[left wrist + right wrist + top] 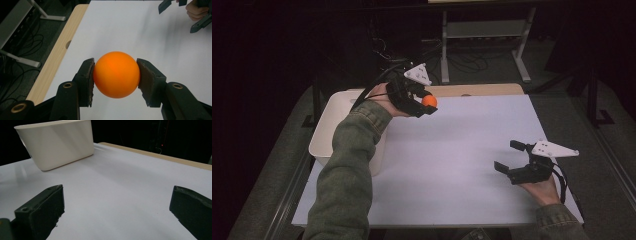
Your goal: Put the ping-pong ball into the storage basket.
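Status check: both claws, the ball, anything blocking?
Left claw shut on orange ball, held above table. Right claw open, empty. White bin beside left arm; path clear.

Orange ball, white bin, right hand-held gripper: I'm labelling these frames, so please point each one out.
orange ball point(116, 74), left gripper view, middle of its front surface.
white bin point(60, 143), right gripper view, its outer side wall.
right hand-held gripper point(508, 156), high view, midway between its open fingertips.
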Demonstrator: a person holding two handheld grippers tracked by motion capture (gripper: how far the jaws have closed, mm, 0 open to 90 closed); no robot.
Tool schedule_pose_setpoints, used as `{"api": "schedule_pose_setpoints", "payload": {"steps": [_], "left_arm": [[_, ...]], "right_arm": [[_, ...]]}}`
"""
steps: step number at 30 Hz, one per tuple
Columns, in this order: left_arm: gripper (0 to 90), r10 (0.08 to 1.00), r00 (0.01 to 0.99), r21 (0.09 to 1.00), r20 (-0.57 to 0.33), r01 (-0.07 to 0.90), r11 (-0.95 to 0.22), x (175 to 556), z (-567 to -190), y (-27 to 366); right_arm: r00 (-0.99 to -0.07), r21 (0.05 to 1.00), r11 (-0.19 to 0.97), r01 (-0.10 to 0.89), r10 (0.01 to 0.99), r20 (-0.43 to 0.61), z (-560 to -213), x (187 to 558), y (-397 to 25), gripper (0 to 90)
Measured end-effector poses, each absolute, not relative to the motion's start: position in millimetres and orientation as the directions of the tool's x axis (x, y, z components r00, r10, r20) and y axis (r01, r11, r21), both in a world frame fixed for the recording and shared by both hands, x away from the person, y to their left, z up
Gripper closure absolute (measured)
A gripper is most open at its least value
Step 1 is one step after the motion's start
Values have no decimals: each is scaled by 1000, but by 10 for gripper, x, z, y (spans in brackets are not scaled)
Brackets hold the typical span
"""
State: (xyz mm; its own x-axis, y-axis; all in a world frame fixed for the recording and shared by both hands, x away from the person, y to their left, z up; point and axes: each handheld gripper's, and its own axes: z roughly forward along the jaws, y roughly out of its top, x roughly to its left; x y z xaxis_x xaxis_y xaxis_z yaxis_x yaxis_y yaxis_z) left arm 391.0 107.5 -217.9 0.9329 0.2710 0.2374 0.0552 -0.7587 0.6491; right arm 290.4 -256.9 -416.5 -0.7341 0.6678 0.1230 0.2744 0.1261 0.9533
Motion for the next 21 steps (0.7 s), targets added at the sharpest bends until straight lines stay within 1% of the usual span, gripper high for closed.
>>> {"api": "schedule_pose_setpoints", "payload": {"steps": [21], "left_arm": [[501, 305, 915, 642, 262, 71, -764, 3851, -1985, 1359]], "right_arm": [[-733, 952, 129, 279, 668, 125, -4167, 2903, -2559, 0]]}}
